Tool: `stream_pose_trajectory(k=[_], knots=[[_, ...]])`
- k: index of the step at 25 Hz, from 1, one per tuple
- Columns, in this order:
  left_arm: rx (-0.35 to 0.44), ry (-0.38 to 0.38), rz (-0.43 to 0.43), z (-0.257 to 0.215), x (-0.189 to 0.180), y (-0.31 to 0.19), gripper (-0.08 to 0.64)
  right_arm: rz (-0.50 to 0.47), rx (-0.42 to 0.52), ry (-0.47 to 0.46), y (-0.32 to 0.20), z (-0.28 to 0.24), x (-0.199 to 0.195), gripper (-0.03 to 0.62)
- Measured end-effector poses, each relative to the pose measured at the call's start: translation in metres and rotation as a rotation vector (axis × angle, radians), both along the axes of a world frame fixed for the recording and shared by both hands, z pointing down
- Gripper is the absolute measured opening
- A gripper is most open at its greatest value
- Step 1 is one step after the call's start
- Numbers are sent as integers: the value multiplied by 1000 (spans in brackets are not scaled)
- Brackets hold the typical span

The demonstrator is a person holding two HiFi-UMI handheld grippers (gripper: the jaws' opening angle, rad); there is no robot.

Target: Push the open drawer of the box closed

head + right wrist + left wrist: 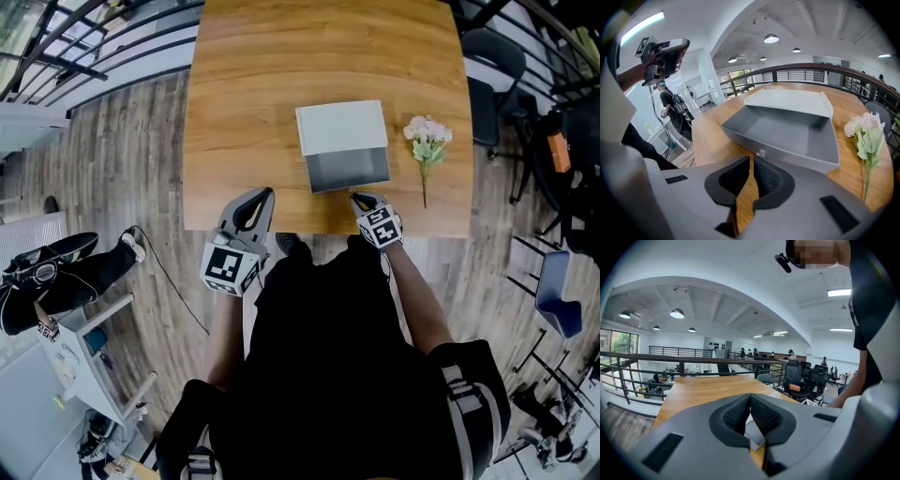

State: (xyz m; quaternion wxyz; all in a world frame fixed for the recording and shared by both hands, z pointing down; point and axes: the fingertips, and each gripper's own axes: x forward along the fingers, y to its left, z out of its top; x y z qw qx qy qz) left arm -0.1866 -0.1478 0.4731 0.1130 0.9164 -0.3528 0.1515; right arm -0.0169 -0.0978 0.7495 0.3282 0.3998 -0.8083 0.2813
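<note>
A white box (340, 126) sits on the wooden table (253, 84), its grey drawer (349, 172) pulled out toward the table's near edge. In the right gripper view the drawer (787, 133) is empty and has a small knob (761, 153) on its front. My right gripper (357, 198) is shut and empty, its tips just short of the drawer front, close to the knob (752, 160). My left gripper (265, 196) is shut and empty, held up at the table's near edge left of the box (750, 397). A sliver of the box (754, 437) shows below its jaws.
A bunch of pale pink flowers (427, 141) lies right of the box, also near the drawer's right side (865, 133). Black office chairs (492, 70) stand right of the table. Railings (84, 56) run at the far left. The person's body fills the near side.
</note>
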Motion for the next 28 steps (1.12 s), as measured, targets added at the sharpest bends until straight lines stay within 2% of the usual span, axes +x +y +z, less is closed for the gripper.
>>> stream_pose_trajectory(k=[5, 18, 28], knots=[[18, 1, -7, -6, 5, 0, 23, 18, -52, 17, 1, 14, 5, 52], [17, -29, -10, -9, 3, 7, 23, 30, -83, 15, -9, 26, 6, 107], [9, -19, -16, -10, 8, 14, 23, 22, -98, 12, -12, 24, 6, 77]])
